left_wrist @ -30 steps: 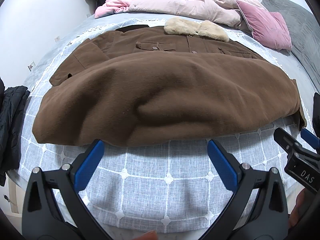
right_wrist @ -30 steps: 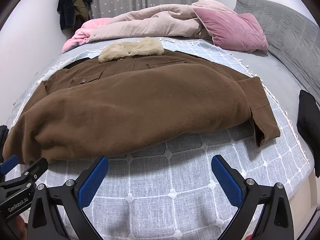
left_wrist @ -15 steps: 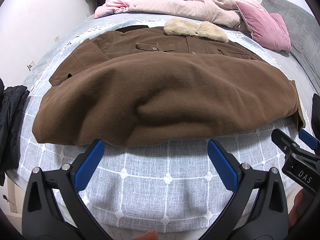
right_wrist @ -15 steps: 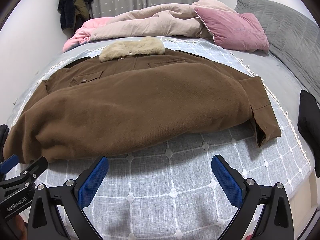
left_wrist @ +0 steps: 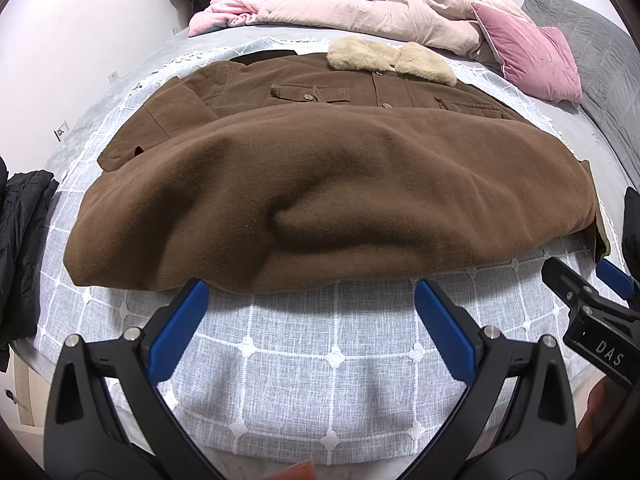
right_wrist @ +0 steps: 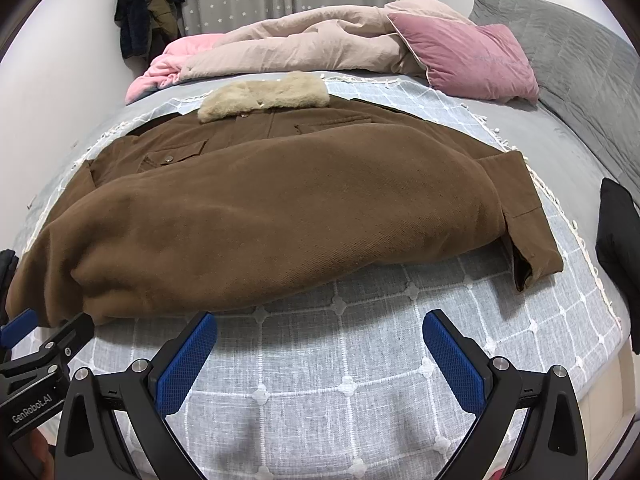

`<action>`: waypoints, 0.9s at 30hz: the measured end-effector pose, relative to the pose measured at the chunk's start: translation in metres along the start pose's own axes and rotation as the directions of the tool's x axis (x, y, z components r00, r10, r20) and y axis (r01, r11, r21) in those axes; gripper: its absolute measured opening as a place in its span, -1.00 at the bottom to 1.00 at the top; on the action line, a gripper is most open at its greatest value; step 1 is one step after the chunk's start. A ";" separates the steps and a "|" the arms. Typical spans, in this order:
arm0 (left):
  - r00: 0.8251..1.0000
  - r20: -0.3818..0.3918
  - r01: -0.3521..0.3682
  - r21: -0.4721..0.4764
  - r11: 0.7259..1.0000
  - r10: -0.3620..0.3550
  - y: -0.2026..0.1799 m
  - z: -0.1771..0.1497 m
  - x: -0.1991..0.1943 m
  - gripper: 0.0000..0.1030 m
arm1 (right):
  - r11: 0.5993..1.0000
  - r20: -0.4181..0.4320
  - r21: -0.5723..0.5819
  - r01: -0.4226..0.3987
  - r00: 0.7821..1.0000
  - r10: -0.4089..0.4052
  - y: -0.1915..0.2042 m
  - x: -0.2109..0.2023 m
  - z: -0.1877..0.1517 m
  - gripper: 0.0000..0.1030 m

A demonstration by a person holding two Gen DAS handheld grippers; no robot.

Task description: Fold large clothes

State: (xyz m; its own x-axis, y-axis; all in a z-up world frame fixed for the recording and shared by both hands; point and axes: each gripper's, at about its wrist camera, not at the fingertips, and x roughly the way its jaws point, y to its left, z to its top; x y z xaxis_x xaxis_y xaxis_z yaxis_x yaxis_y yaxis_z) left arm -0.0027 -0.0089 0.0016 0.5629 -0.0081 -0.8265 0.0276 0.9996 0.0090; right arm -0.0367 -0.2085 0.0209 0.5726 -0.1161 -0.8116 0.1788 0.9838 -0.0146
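Coat: brown coat (left_wrist: pixel 328 184) with a cream fur collar (left_wrist: pixel 390 63) at the far end; it lies across the grid-patterned throw (left_wrist: pixel 304 364) on the bed, its lower half doubled up over the chest so a rounded fold edge faces the near side.
Left gripper: left gripper (left_wrist: pixel 316 320) hovers over bare throw just short of that fold edge, fingers spread wide, nothing between them.
Right gripper: right gripper (right_wrist: pixel 320 352) sits likewise on the near side, fingers wide apart and empty; a loose cuff (right_wrist: pixel 532 256) pokes out at the right.
Step in hand: judged as lining up for the next fold.
Doing it well: bite through both layers at the fold edge, one gripper toward each end, lift evenly and carry toward the collar so the thick cloth does not bunch; tuck the stray cuff first.
Change from earlier: almost none; both grippers stay parked and spread, and the coat has not shifted.
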 end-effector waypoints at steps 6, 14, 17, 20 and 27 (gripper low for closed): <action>1.000 0.000 0.001 -0.005 1.000 -0.001 0.001 -0.001 0.000 0.99 | 1.000 -0.004 -0.008 -0.002 1.000 0.002 0.001 0.000 0.000 1.00; 1.000 0.000 0.002 -0.006 1.000 -0.002 0.002 -0.001 0.000 0.99 | 1.000 -0.006 -0.003 -0.002 1.000 0.002 0.001 0.000 0.001 1.00; 1.000 0.001 0.001 -0.006 1.000 -0.001 0.002 -0.001 0.000 0.99 | 1.000 -0.005 -0.003 -0.001 1.000 0.001 0.001 0.000 0.001 1.00; 1.000 0.001 -0.001 -0.008 1.000 0.001 0.004 -0.002 0.001 0.99 | 1.000 -0.007 -0.004 -0.001 1.000 0.001 -0.001 0.001 0.001 1.00; 1.000 0.001 -0.005 -0.012 1.000 0.005 0.008 -0.002 0.001 0.99 | 1.000 -0.007 0.002 0.002 1.000 -0.002 -0.003 0.000 0.001 1.00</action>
State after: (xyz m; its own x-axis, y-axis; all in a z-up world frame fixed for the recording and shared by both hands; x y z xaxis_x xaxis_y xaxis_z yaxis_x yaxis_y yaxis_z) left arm -0.0032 -0.0010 -0.0004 0.5641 -0.0026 -0.8257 0.0146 0.9999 0.0068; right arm -0.0369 -0.2120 0.0213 0.5670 -0.1169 -0.8154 0.1815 0.9833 -0.0148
